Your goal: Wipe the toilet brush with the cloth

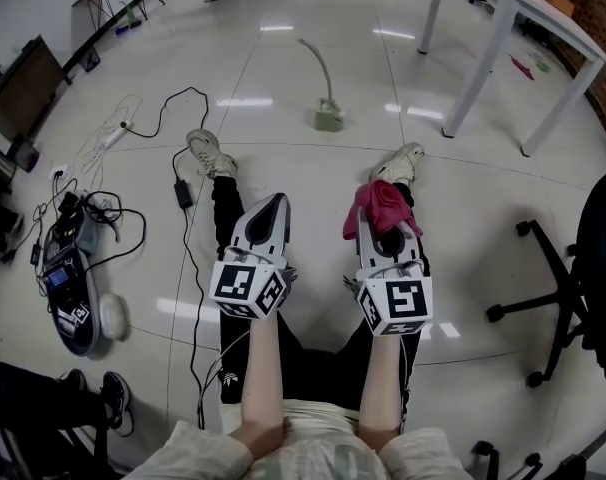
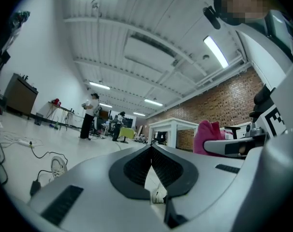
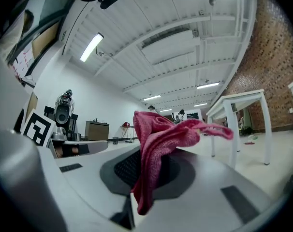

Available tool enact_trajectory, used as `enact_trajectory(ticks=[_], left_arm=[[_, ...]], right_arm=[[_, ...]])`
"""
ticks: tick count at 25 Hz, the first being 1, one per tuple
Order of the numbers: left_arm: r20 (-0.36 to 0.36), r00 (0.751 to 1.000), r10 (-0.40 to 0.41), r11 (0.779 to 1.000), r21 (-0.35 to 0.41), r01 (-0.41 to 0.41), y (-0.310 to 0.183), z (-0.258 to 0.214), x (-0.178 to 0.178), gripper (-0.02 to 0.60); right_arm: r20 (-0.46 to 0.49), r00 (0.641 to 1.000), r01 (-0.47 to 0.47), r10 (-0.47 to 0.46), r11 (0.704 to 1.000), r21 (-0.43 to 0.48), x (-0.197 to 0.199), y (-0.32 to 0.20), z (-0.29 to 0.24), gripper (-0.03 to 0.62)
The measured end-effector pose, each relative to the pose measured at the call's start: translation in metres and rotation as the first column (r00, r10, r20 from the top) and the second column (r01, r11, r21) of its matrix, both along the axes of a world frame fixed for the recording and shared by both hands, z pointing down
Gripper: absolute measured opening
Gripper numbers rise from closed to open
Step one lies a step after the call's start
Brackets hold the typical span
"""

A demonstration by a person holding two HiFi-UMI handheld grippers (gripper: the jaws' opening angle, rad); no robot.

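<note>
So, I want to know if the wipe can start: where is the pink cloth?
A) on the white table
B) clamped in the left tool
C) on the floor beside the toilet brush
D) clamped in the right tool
D: the right tool pinches the pink cloth between its jaws; the left tool is shut on nothing.
</note>
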State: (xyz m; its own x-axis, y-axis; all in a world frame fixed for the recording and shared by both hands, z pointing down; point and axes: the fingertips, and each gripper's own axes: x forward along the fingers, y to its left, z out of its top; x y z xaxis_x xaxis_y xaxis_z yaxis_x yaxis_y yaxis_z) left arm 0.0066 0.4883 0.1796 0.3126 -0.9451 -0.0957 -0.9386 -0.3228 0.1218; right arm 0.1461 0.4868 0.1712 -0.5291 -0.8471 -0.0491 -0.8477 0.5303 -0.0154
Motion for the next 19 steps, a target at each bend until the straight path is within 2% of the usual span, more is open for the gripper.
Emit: enact_trajectory(ticks=[8,19], left_arm=[[-0.006,1.000,-0.030,0.999,0.036,0.030,0.010,-0.012,-0.023,0.005],[-0.018,0.999,-0.034,0.999,0.030,0.034,0.019,-0.008,-0.029,0.005]], right_arm=[[-0.005,1.000,-0.008,0.008,1.000,0.011,0.000,-0.001,-0.006,0.032],[-0.025,1.000,0.019,-0.018,1.000,0.016,-0.018,0.008,-0.005,0.032]])
